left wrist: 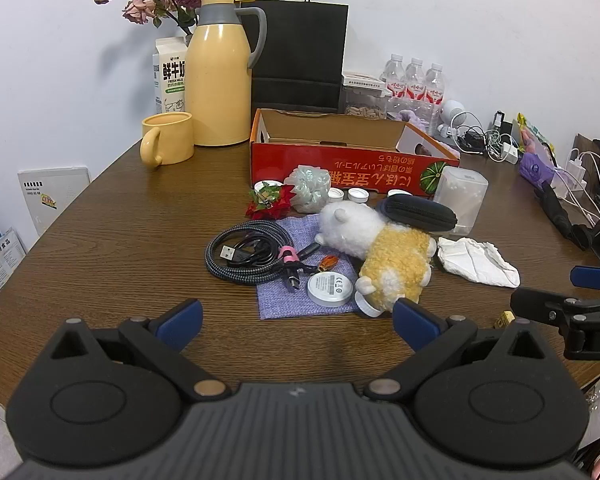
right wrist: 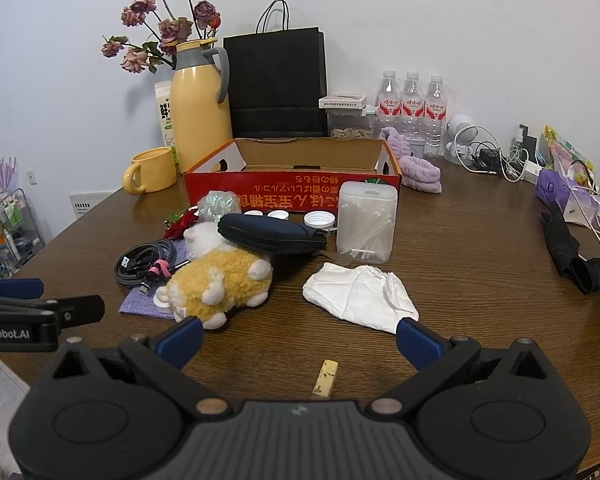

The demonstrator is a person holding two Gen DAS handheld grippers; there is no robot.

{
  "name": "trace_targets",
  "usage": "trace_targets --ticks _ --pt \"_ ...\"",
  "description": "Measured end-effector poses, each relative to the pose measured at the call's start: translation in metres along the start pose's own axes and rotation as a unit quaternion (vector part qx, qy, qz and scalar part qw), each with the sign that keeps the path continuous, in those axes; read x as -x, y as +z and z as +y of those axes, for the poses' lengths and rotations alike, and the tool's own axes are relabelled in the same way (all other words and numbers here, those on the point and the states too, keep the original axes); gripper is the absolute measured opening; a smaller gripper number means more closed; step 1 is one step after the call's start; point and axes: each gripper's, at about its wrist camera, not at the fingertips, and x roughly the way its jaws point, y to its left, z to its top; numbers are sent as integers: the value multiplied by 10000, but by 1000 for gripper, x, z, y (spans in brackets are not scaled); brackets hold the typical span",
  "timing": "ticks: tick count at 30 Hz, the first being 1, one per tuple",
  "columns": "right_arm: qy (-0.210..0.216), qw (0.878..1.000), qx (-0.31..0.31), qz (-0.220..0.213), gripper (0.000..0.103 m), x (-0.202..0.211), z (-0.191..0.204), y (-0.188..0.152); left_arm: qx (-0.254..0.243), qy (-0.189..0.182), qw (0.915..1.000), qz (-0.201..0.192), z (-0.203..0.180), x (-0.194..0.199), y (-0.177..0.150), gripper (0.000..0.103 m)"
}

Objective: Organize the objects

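Nearest the lens in each wrist view sits a black tool with blue finger pads: the left tool (left wrist: 296,320) and the right tool (right wrist: 298,338) both stand spread wide with nothing between the pads, hovering over the near edge of the brown wooden bench (left wrist: 120,240). Between the right tool's fingers a small yellow eraser-like block (right wrist: 325,380) lies flat on the bench near that edge. Just beyond, toward the middle of the bench, the clutter to be sorted lies in a loose heap: a yellow-and-white plush toy (left wrist: 384,258) on its side, partly on a purple cloth (left wrist: 300,292) that also carries a round white puck (left wrist: 329,289) and the end of a coiled braided cable (left wrist: 246,256). A dark zip case (right wrist: 270,232) leans on the plush, a crumpled white tissue (right wrist: 360,296) lies to its right, and a clear box of cotton swabs (right wrist: 366,222) stands upright beside the case. Behind them several white bottle caps (right wrist: 319,219), a pale mesh puff (left wrist: 310,190) and a red artificial flower (left wrist: 270,204) line the front wall of an open red cardboard box (right wrist: 292,192), which looks empty inside. Toward the far edge stand a yellow thermos jug (left wrist: 220,76), a yellow mug (left wrist: 166,140), a milk carton (left wrist: 169,74), a black paper bag (left wrist: 298,56) and three water bottles (right wrist: 412,100). Chargers and white cables (left wrist: 496,144) crowd the far right corner.
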Motion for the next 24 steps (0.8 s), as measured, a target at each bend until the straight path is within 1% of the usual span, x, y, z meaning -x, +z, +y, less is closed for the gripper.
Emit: trace_targets --ticks 24 --pt "-7 10000 5 7 103 0 0 0 30 -8 10000 15 2 0 -3 103"
